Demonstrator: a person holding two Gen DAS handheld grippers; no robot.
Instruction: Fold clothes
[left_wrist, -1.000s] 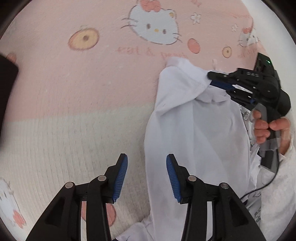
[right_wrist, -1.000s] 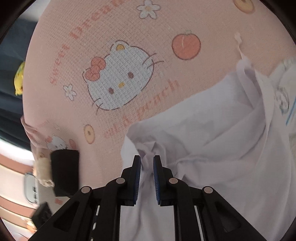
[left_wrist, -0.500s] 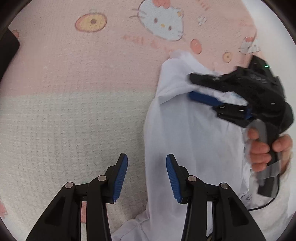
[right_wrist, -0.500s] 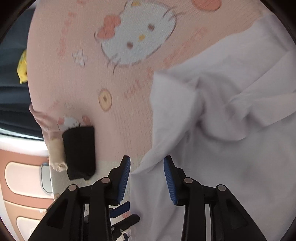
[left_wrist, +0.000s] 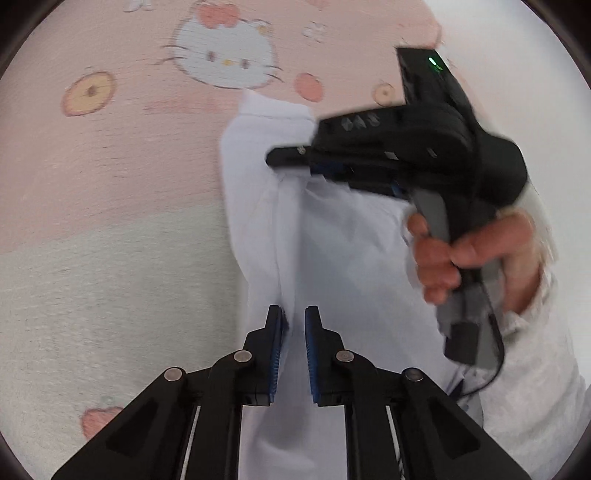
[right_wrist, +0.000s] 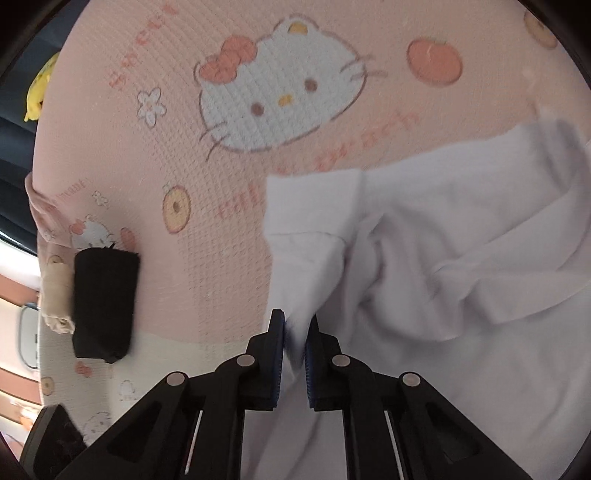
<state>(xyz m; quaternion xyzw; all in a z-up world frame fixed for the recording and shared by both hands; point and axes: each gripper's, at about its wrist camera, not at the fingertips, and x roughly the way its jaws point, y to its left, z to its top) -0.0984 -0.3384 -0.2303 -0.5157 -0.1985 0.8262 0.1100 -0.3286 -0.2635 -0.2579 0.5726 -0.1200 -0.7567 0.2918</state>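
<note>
Both the left hand-held gripper (left_wrist: 293, 321) and the right hand-held gripper (right_wrist: 295, 325) were closing, pinching the crumpled white cotton garment (right_wrist: 443, 258) on the pink cartoon-cat blanket (right_wrist: 221, 184).

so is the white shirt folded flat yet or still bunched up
Still bunched: the white shirt lies rumpled in loose creases on the pink blanket, one edge turned over, not squared.

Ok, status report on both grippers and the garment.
Left gripper and right gripper closing on white cotton garment, fabric between jaws. Folded black cloth lies apart, not in the way.

Home bedroom: cartoon-cat bedspread (right_wrist: 229, 155), folded clothes (right_wrist: 103, 302).
</note>
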